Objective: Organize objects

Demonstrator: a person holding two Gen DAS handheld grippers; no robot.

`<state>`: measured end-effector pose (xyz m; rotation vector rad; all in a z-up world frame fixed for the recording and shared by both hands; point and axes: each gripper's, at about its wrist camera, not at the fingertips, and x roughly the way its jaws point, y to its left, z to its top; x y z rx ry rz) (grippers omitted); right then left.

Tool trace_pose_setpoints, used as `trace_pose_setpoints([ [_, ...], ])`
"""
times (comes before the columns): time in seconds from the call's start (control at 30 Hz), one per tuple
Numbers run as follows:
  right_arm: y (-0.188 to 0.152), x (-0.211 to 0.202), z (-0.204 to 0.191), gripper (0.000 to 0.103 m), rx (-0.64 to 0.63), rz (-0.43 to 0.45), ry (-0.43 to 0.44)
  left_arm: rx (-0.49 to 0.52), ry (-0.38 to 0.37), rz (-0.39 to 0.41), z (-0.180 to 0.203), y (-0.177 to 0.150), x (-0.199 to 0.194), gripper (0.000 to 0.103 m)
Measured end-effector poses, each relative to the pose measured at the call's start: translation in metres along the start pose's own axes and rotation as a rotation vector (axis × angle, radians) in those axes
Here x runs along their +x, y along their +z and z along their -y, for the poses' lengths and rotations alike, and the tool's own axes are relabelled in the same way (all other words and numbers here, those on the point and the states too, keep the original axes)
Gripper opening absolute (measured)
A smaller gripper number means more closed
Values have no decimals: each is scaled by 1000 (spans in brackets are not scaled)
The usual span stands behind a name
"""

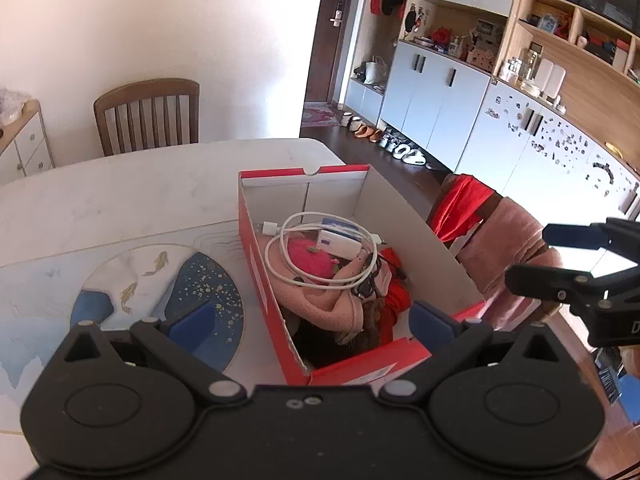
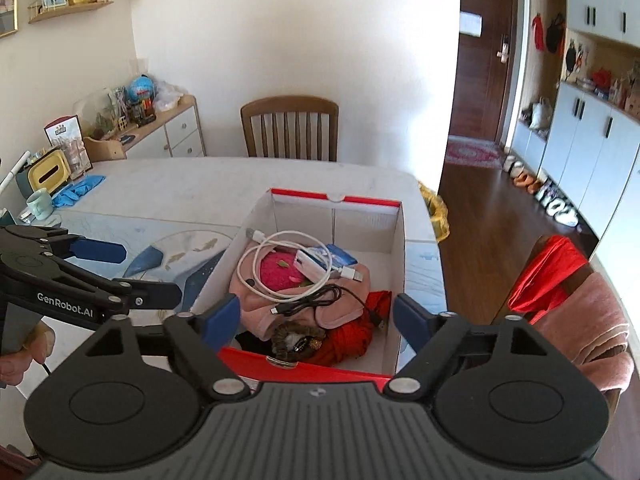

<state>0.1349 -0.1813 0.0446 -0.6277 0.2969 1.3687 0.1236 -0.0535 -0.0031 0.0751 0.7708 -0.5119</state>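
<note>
Hovering left claw point(image 1: 312, 320) and right claw point(image 2: 316, 316), both spread wide, over shoebox point(image 2: 394, 248)

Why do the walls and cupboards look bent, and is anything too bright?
Left wrist view: the fisheye lens bows the cupboards, and the white wall is washed out. Right wrist view: the wall's edge curves, but the shoebox stays sharp.

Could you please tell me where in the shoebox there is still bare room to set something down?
The far end of the shoebox is bare, between the end wall and the white cable. The near half is crowded with pink cloth, red cloth and a black cable.
</note>
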Motion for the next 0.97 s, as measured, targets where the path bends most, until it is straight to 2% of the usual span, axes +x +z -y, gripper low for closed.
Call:
trace_pose_setpoints([
  [0.13, -4, -8, -7, 93, 1, 33, 3, 48, 10, 19, 5, -6, -5, 103],
  [0.27, -7, -13, -10, 94, 16, 45, -1, 79, 17, 23, 9, -11, -9, 103],
  [0.97, -17, -13, -12, 94, 46, 20, -5, 52, -5, 26, 4, -16, -13, 103],
])
